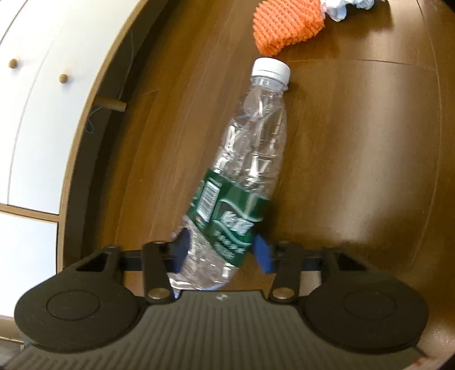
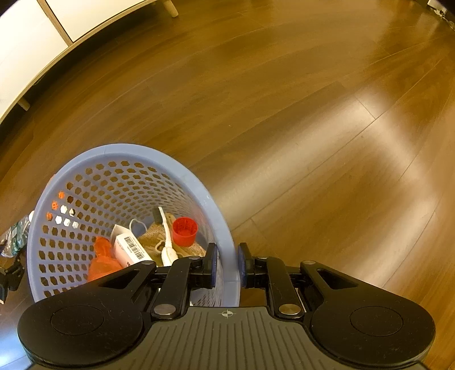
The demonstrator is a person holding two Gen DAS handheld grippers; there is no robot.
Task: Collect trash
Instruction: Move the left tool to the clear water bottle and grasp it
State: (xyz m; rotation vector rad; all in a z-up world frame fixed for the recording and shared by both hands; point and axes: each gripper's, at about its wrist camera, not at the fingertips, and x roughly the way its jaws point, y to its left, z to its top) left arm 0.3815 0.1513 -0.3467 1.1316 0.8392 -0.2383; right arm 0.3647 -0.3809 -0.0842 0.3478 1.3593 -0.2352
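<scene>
A crushed clear plastic bottle [image 1: 250, 148] with a white cap and green label hangs above the wooden floor, and my left gripper [image 1: 221, 252] is shut on its lower part, the blue pads pressing both sides. My right gripper [image 2: 227, 264] is shut on the near rim of a blue perforated basket [image 2: 85, 168]. Inside the basket lie a red cup [image 2: 184, 230], a white toothbrush [image 2: 166, 236], a white barcoded box [image 2: 129, 249] and an orange bag [image 2: 101, 260]. The bottle [image 2: 15, 236] also shows faintly at the right wrist view's left edge.
An orange knitted cloth [image 1: 287, 25] and crumpled white paper [image 1: 338, 10] lie on the floor beyond the bottle. A white cabinet [image 1: 34, 113] with small knobs and wooden legs stands at the left. Wooden floor [image 2: 312, 113] stretches ahead of the basket.
</scene>
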